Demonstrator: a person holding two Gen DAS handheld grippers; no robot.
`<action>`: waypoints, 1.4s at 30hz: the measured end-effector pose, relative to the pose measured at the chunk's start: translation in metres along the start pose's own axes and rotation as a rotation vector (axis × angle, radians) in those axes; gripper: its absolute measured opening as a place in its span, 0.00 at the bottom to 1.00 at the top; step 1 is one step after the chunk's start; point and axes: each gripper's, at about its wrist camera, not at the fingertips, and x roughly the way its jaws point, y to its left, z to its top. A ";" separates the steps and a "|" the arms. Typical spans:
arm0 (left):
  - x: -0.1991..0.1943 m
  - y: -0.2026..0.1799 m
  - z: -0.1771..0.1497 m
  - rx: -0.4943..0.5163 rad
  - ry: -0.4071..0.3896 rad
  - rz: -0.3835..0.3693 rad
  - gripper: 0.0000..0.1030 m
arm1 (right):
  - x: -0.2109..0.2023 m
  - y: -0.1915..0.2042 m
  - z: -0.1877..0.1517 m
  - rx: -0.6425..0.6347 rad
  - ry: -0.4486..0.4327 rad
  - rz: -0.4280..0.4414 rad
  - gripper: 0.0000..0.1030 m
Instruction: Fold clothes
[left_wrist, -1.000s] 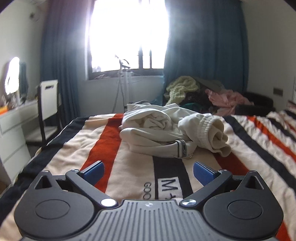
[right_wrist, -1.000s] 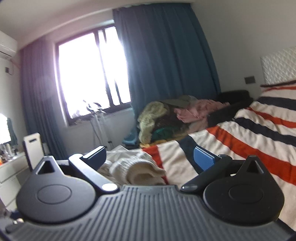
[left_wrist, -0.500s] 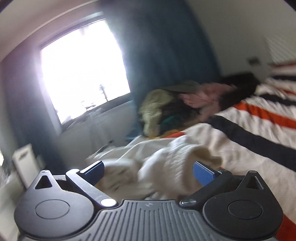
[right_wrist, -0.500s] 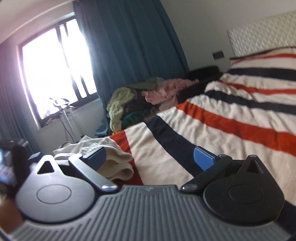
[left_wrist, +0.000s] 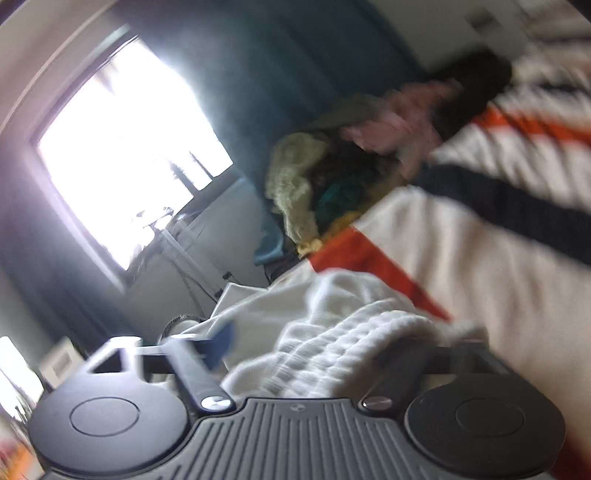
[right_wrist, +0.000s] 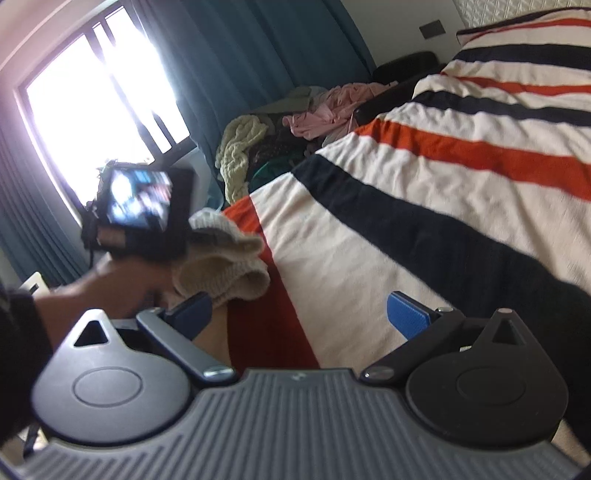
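Observation:
A cream knit garment (left_wrist: 343, 332) lies crumpled on the striped bedspread (left_wrist: 480, 266), and its ribbed cuff fills the jaws of my left gripper (left_wrist: 321, 354). Those jaws are closing on the cuff; the left blue pad (left_wrist: 221, 339) touches the cloth and the right pad is buried under it. In the right wrist view the same garment (right_wrist: 221, 266) shows beside a hand holding the left gripper's body (right_wrist: 140, 206). My right gripper (right_wrist: 299, 317) is open over the bedspread (right_wrist: 369, 240), just right of the garment, with only bedding between its fingers.
A pile of other clothes (right_wrist: 295, 122), green, pink and dark, sits at the far edge of the bed below the blue curtain (right_wrist: 240, 55). A bright window (right_wrist: 92, 110) is at the left. Striped bedding stretches away to the right.
My left gripper swung in over the cream garment, rolled, and its jaws narrowed onto the cuff. My right gripper sank toward the bed and rolled; the left hand and gripper came into its view.

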 end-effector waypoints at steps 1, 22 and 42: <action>-0.003 0.007 0.005 -0.044 -0.009 -0.008 0.29 | 0.002 -0.002 -0.004 0.007 0.008 0.012 1.00; -0.290 0.237 -0.060 -0.641 -0.245 -0.180 0.22 | -0.043 0.028 -0.020 -0.158 -0.088 0.112 1.00; -0.291 0.392 -0.294 -1.132 0.028 -0.059 0.18 | -0.072 0.165 -0.161 -0.587 0.297 0.417 1.00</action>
